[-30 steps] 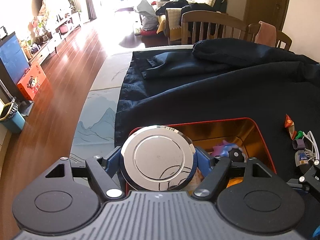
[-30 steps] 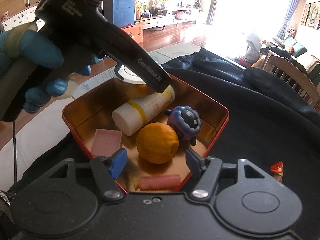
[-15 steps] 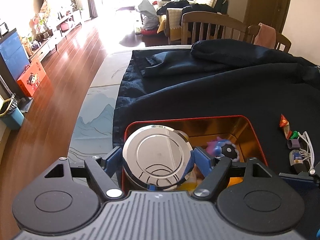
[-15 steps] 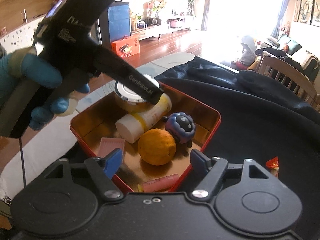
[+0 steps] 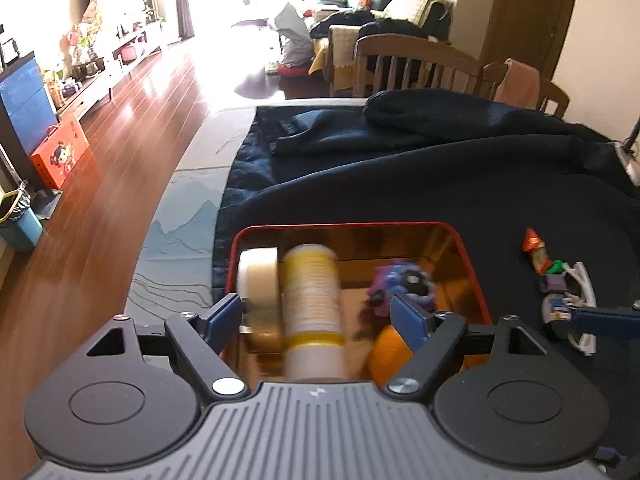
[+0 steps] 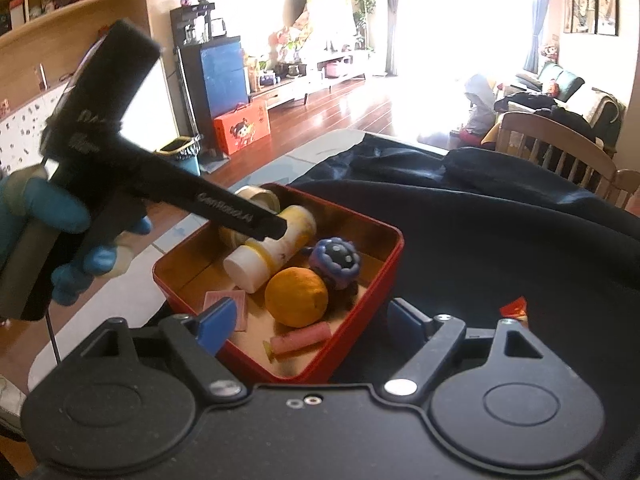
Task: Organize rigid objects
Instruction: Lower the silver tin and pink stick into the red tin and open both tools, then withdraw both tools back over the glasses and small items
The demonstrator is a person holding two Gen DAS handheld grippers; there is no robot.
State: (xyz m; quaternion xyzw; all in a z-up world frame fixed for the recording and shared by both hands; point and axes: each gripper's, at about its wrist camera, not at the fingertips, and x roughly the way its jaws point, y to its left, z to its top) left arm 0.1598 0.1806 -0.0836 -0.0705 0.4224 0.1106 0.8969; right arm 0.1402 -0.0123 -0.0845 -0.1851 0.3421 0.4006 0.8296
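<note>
A red tin (image 5: 472, 264) with a gold inside sits on the dark cloth. In it lie a metal-lidded jar (image 5: 258, 280) on its side at the left wall, a white and yellow bottle (image 5: 312, 304), a purple toy (image 5: 404, 284) and an orange (image 5: 386, 354). My left gripper (image 5: 316, 318) hovers over the tin, jaws opening, gripping nothing. In the right wrist view the tin (image 6: 384, 280) also holds a pink card (image 6: 234, 302) and a pink stick (image 6: 300, 338). My right gripper (image 6: 310, 320) hangs above the tin's near corner, jaws opening and empty.
A dark blue cloth (image 5: 400, 184) covers the table, bunched at the far side. Candy wrappers (image 5: 536, 252) and a white plastic piece (image 5: 582, 292) lie right of the tin. A gloved hand (image 6: 60, 216) holds the left gripper. Wooden chairs (image 5: 412, 64) stand behind the table.
The left gripper has let go of the metal-lidded jar, which now lies on its side in the tin. Both grippers have opened wider and drawn back and up from the tin.
</note>
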